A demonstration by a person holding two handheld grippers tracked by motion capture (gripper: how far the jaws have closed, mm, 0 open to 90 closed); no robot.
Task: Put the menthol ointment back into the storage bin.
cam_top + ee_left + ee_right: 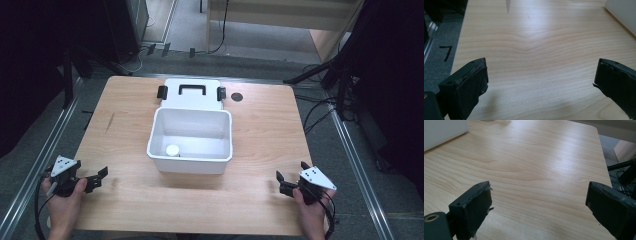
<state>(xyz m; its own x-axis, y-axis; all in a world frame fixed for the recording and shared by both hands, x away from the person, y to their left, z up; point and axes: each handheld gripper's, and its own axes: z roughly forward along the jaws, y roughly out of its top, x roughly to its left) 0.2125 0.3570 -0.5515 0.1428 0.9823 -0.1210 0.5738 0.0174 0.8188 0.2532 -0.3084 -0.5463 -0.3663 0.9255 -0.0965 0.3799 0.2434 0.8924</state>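
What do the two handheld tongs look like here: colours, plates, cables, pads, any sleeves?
Both tongs, left and right, are black with a grey three-cornered plate on top and a dark cable trailing off. Each has two blocky black jaws faced with worn, frayed pads. The forearms are bare; no sleeves visible.

The high view looks down on the whole desk (130, 125); both gripper views skim it closely, each catching the white box (624, 15).

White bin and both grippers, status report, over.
Left gripper open, right gripper open, both empty at the table's near corners. White bin mid-table, lid off behind it, small white round thing inside. Nothing between grippers and bin.
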